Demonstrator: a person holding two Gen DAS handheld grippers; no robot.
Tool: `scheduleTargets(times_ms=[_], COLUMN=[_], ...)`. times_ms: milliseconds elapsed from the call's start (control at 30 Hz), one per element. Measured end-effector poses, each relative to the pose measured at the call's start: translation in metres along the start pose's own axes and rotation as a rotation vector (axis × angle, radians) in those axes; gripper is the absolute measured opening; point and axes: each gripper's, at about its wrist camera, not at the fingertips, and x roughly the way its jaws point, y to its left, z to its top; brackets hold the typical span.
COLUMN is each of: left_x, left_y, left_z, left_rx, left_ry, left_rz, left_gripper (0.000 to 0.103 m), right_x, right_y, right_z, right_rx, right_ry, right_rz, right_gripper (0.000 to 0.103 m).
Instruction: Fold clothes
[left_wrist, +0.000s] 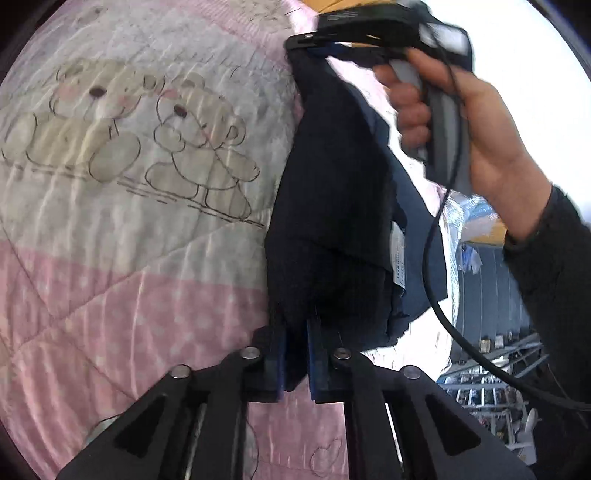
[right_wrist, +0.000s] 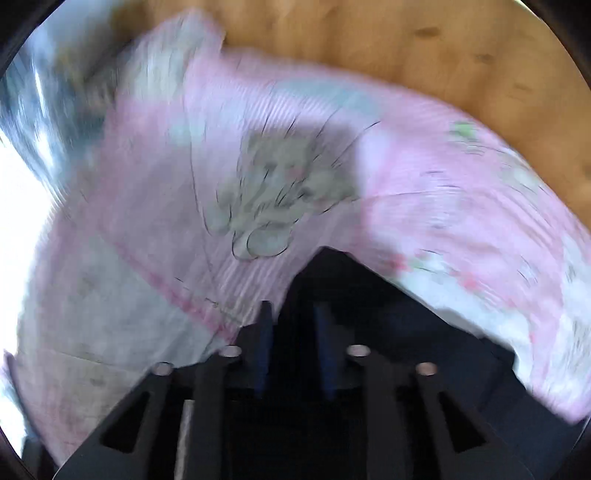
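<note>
Two grippers on one dark navy garment (left_wrist: 328, 206), both clamped. Left gripper (left_wrist: 295, 360): blue pads pinched on the near lower edge of the cloth, fabric bunched between them. Right gripper (left_wrist: 314, 40), seen from the left wrist view: far upper end of the same garment pinched at its tip, held by a hand (left_wrist: 476, 136) in a dark sleeve (left_wrist: 554, 266) at right, black cable (left_wrist: 436, 258) looping down from the handle.

Garment hangs stretched between the two grip points, off the surface, running from far to near in the left view. A lighter blue inner layer and a white label (left_wrist: 399, 258) show on its right side.

Right wrist view is heavily motion-blurred. Right gripper (right_wrist: 295, 347) there: fingers close together with dark fabric (right_wrist: 369, 302) filling the gap and spreading out to the right; pad contact is not resolvable through the blur, but cloth is between them.

Underneath: pink and white quilt (left_wrist: 122, 192) with a teddy bear print (left_wrist: 129, 136), polka-dot pink band nearer the camera. In the right view the quilt (right_wrist: 461, 229) covers most of the frame, with a wooden surface (right_wrist: 424, 55) at the far side. Cluttered shelves (left_wrist: 491, 373) at lower right of the left view, too small to read.
</note>
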Motion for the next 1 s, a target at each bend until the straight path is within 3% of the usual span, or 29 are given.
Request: scheduleTargets(times_ms=[67, 133, 200, 233, 267, 367, 467, 533, 567, 600, 667, 800, 933, 1000], left_x=[-0.017, -0.040, -0.054, -0.055, -0.056, -0.009, 0.031, 0.069, 0.087, 0.099, 0.095, 0.076, 0.089, 0.086], left_y=[-0.005, -0.008, -0.018, -0.026, -0.033, -0.072, -0.087, -0.082, -0.074, -0.064, -0.055, -0.064, -0.062, -0.069], left_z=[-0.003, -0.006, 0.004, 0.013, 0.023, 0.065, 0.113, 0.141, 0.154, 0.164, 0.179, 0.165, 0.144, 0.137], left_rx=[0.057, 0.105, 0.149, 0.172, 0.194, 0.296, 0.399, 0.424, 0.406, 0.364, 0.260, 0.242, 0.246, 0.237], left_ry=[-0.009, -0.032, -0.065, -0.078, -0.091, -0.081, -0.029, 0.020, 0.048, 0.066, 0.047, 0.003, 0.041, 0.019], left_rz=[0.015, 0.040, 0.034, 0.012, -0.010, -0.002, 0.019, 0.110, 0.188, 0.244, 0.210, 0.167, 0.265, 0.276], left_gripper=[0.018, 0.018, 0.018, 0.018, 0.019, 0.019, 0.019, 0.020, 0.020, 0.012, 0.013, 0.021, 0.023, 0.023], right_x=[-0.065, -0.123, -0.146, -0.151, -0.149, -0.127, -0.082, -0.051, -0.035, -0.032, -0.036, -0.025, -0.017, -0.044], right_y=[-0.026, -0.053, -0.062, -0.063, -0.062, -0.053, -0.029, -0.024, -0.028, -0.032, -0.035, -0.042, -0.060, -0.082], right_z=[-0.019, -0.055, -0.089, -0.105, -0.119, -0.157, -0.190, -0.206, -0.210, -0.212, -0.207, -0.196, -0.193, -0.208], right_rx=[0.113, 0.218, 0.249, 0.255, 0.253, 0.256, 0.234, 0.205, 0.198, 0.196, 0.200, 0.186, 0.186, 0.216], right_ry=[-0.124, -0.210, -0.206, -0.196, -0.186, -0.152, -0.099, -0.045, -0.029, -0.042, -0.047, -0.061, -0.064, -0.123], right_rz=[0.025, -0.012, -0.051, -0.067, -0.069, -0.031, -0.050, -0.109, -0.128, -0.128, -0.120, -0.105, -0.033, -0.026], right_gripper=[0.038, 0.038, 0.037, 0.031, 0.027, 0.026, 0.026, 0.026, 0.025, 0.025, 0.025, 0.026, 0.028, 0.028])
